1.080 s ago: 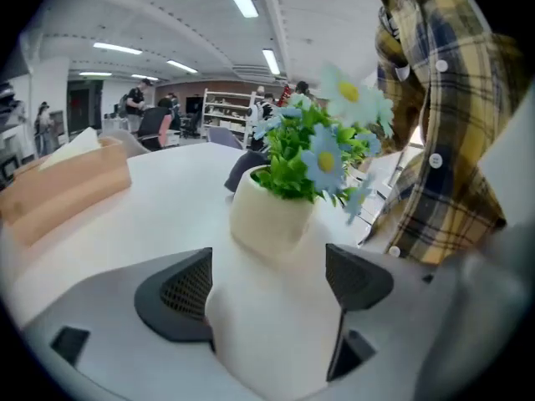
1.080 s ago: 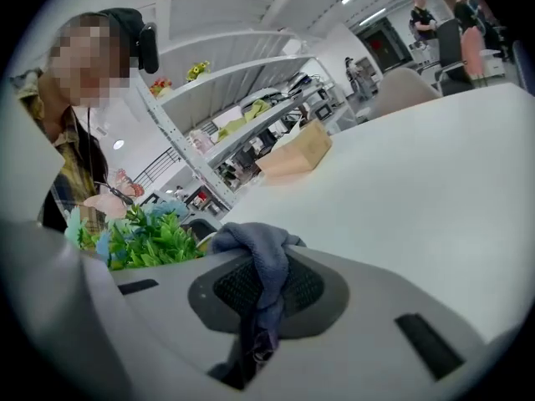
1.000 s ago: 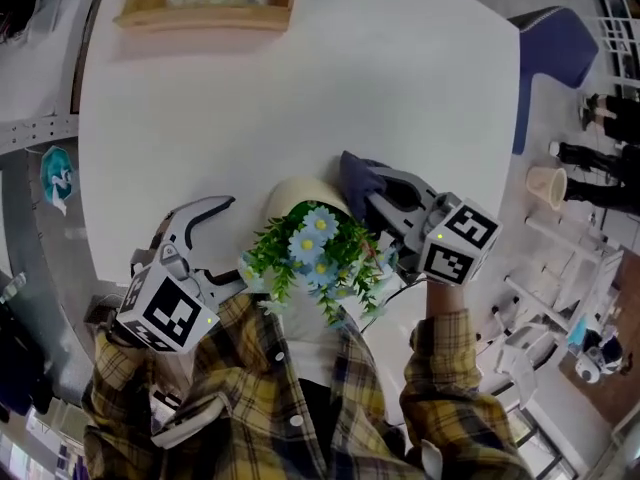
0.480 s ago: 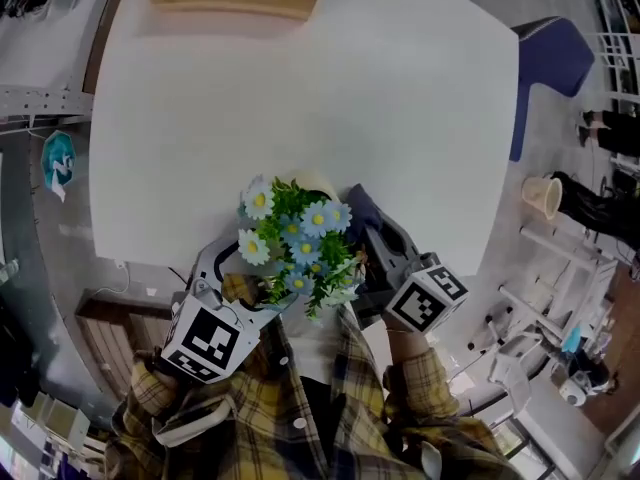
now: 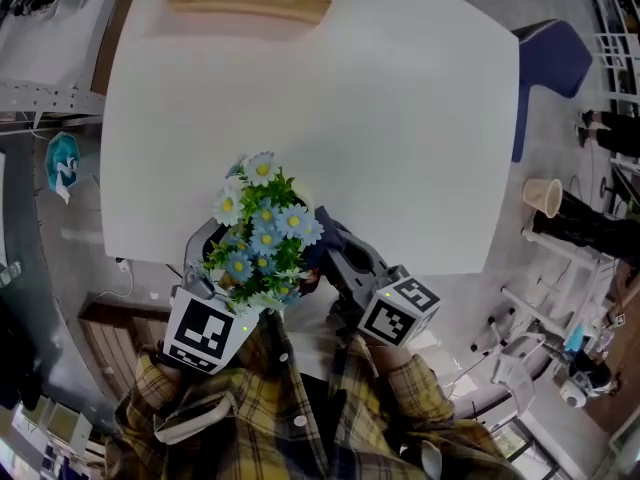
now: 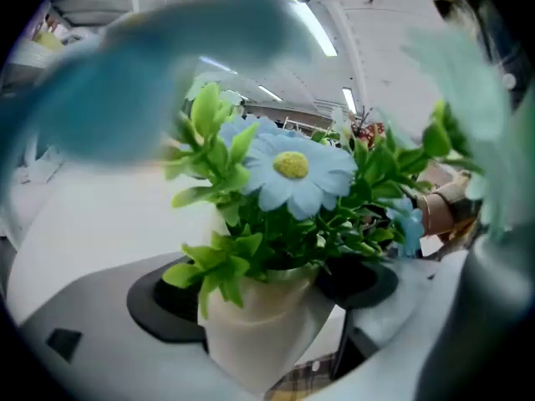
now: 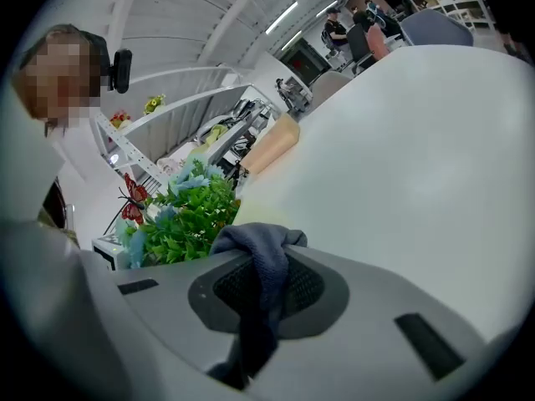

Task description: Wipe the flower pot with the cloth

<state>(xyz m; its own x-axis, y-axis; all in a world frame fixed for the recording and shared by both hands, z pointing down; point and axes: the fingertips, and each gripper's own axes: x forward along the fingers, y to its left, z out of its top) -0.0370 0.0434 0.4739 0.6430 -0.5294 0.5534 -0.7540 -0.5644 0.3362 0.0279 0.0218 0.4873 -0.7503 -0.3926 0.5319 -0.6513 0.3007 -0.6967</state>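
- At the near edge of the counter [image 5: 350, 118], left of its middle, the flower pot [image 6: 251, 332] now stands between the jaws of the left tongs [image 6: 261, 295]. A second ago those tongs hang empty off to the pot's left, apart from it.
- Left tongs: the jaws are spread as wide as they go and have just opened a little further, with one dark pad close at each side of the cream pot. They bracket it, and I see no sign that they squeeze it.
- Right tongs [image 7: 267, 295]: the jaws are pinched together on the dark blue cloth [image 7: 261, 253], which bunches out above the pads and hangs below them.
- The pot and its flowers [image 5: 258, 238] are now further left along the near edge and closer to the person than a second ago. The right tongs have followed, and their cloth end is just right of the flowers.
- From the head view the blooms hide the pot's wall, so I cannot tell whether the cloth touches it.
- My reading is that the left tongs are there to steady or turn the pot so the cloth can reach a fresh side. Wiping looks under way, not finished.
- As I judge it, the risk is that with the pot so near the edge and the left jaws loose round it, a firm push from the cloth could tip it toward the person.
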